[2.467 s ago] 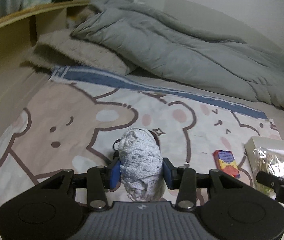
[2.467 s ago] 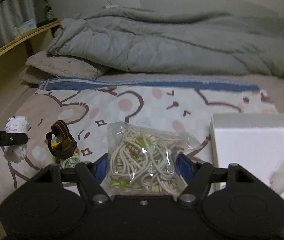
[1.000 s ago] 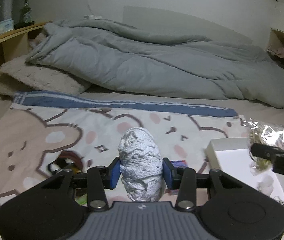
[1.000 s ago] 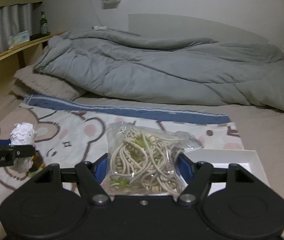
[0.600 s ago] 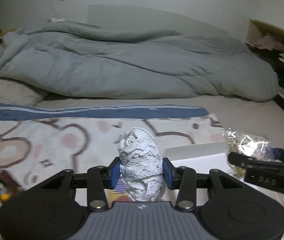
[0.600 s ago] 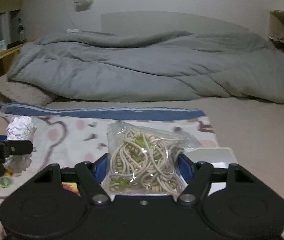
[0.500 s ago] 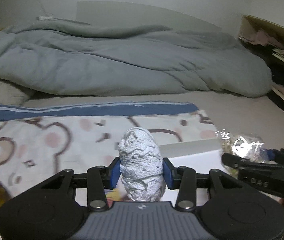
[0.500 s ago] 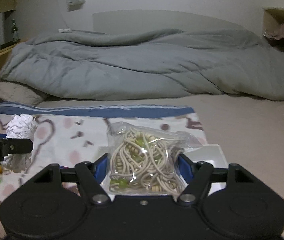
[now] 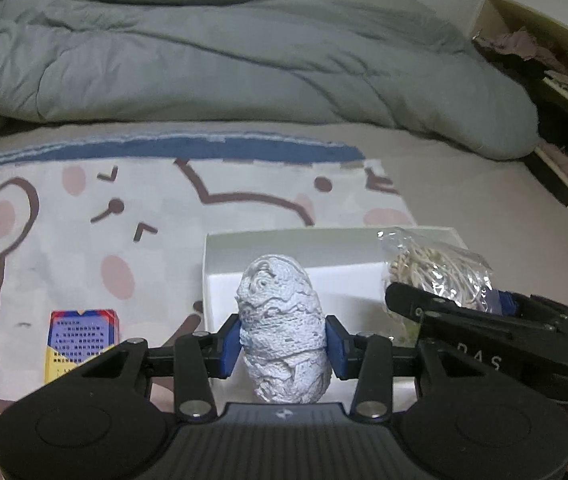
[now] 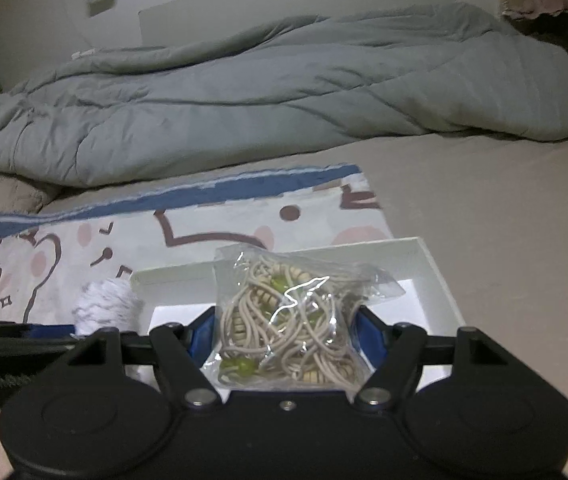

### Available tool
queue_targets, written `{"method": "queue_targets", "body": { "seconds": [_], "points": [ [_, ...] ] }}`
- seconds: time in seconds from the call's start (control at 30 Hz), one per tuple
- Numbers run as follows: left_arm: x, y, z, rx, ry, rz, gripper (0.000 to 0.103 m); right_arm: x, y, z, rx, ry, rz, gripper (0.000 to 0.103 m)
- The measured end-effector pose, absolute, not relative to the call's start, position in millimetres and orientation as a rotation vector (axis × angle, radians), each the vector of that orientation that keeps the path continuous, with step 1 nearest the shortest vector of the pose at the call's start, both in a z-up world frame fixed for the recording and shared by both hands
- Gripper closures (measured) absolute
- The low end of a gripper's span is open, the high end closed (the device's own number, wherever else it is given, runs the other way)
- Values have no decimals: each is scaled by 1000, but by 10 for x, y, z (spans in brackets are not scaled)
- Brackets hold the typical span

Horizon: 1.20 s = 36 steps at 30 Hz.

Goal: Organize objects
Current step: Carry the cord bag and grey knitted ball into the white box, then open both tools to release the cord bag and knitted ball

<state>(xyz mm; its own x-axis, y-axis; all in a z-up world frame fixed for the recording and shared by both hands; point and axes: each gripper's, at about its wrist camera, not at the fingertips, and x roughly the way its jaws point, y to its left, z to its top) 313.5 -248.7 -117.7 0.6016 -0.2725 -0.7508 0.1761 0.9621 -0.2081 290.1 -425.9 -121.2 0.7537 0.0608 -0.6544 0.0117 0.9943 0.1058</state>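
My left gripper [image 9: 283,345] is shut on a white lace roll [image 9: 282,320] and holds it over the near left part of a white open box [image 9: 244,248]. My right gripper [image 10: 286,334] is shut on a clear bag of beige cords [image 10: 288,320] and holds it over the same box [image 10: 430,264]. In the left wrist view the bag [image 9: 432,268] and the right gripper show at the right. In the right wrist view the lace roll [image 10: 104,304] shows at the left, beside the box's left wall.
The box lies on a bear-print blanket [image 9: 84,208] on a bed. A small red, blue and yellow card box [image 9: 80,340] lies left of the white box. A grey duvet [image 9: 224,64] is heaped behind. Wooden shelves [image 9: 564,80] stand at the far right.
Both grippers have swung right and tilted down over the white box, each with its object still held. The card box now lies at the left of the left wrist view.
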Motion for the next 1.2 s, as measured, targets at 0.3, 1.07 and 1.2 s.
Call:
{"method": "queue_targets", "body": {
  "seconds": [0.3,1.07,1.2],
  "points": [
    [3072,-2453,-1428,-116,931,-244,58,2977,-4165,-1544,-3,875,72,31],
    [2813,-2506,-1323,-110,926,-253,41,2624,-4285,-1550,17,1004,68,13],
    [2820,-2491,-1248,-115,922,-245,40,2604,-4338,-1499,48,986,60,12]
  ]
}}
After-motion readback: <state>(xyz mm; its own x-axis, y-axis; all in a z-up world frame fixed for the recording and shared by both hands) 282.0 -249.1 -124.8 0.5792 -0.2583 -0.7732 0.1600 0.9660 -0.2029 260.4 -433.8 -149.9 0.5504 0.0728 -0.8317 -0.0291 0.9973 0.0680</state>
